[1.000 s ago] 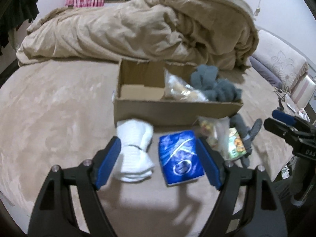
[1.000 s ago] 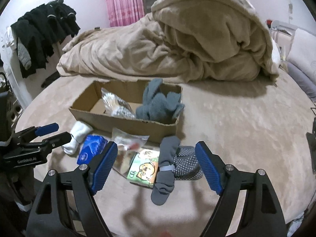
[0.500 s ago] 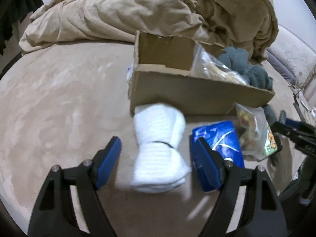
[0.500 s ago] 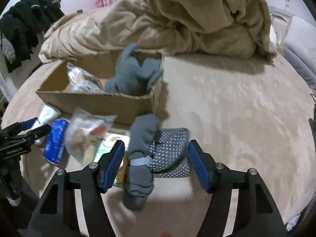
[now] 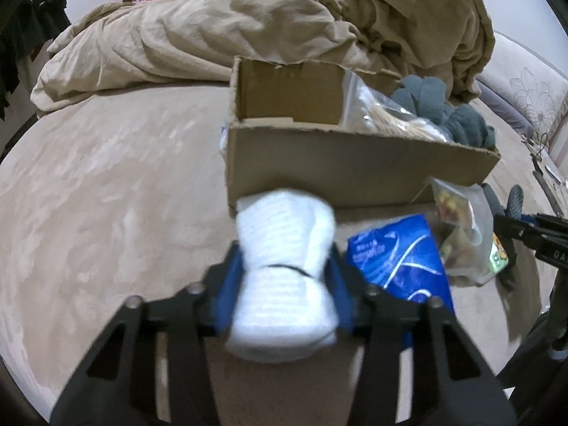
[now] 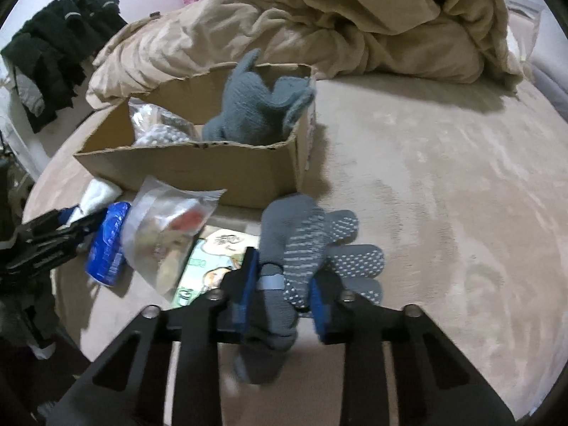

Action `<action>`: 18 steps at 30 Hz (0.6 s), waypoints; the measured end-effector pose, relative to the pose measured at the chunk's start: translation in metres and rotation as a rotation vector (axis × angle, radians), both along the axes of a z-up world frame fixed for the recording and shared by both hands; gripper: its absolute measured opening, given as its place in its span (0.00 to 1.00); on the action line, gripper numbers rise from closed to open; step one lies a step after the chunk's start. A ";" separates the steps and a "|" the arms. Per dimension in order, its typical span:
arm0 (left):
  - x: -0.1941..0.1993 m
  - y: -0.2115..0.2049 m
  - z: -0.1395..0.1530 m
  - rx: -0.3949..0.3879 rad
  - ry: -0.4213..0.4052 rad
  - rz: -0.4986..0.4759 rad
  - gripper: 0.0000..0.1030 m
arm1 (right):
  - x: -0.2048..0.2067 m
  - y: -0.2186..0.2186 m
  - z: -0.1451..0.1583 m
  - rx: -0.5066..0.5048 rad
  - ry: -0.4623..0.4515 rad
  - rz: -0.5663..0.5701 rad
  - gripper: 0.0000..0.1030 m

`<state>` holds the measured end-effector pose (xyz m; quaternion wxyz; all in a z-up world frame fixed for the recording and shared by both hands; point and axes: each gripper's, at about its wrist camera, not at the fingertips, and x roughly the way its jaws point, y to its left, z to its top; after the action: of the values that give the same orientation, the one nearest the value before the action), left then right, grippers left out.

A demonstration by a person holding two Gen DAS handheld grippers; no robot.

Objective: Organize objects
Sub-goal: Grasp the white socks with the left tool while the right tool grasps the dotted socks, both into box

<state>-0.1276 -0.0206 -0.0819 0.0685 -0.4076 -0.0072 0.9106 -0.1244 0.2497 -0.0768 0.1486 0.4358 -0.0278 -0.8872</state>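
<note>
With a snack bag and grey fuzzy socks already in the cardboard box [image 5: 355, 174], the left gripper [image 5: 284, 284] clamps the white sock bundle [image 5: 284, 269] and the right gripper [image 6: 280, 294] pinches the grey sock bundle [image 6: 280, 245], both bundles just before the box, where the blue packet [image 5: 401, 259] and clear snack bag [image 6: 167, 227] wait.

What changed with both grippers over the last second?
Both grippers moved in and closed: the left gripper now clamps the white sock bundle, the right gripper the grey sock bundle. The cardboard box, blue packet and snack bag stayed put.
</note>
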 end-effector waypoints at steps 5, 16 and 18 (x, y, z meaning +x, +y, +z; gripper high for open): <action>0.008 0.000 0.010 0.050 0.007 -0.015 0.38 | 0.006 -0.001 0.006 0.006 0.021 0.000 0.22; 0.031 0.010 0.051 0.045 0.113 -0.025 0.38 | 0.028 0.001 0.054 -0.016 0.151 -0.032 0.22; 0.030 0.011 0.061 0.058 0.120 -0.028 0.38 | 0.030 -0.001 0.066 -0.028 0.183 -0.028 0.22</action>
<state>-0.0980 -0.0092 -0.0206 0.0932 -0.3503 -0.0235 0.9317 -0.0940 0.2486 -0.0111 0.1440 0.3503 -0.0325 -0.9249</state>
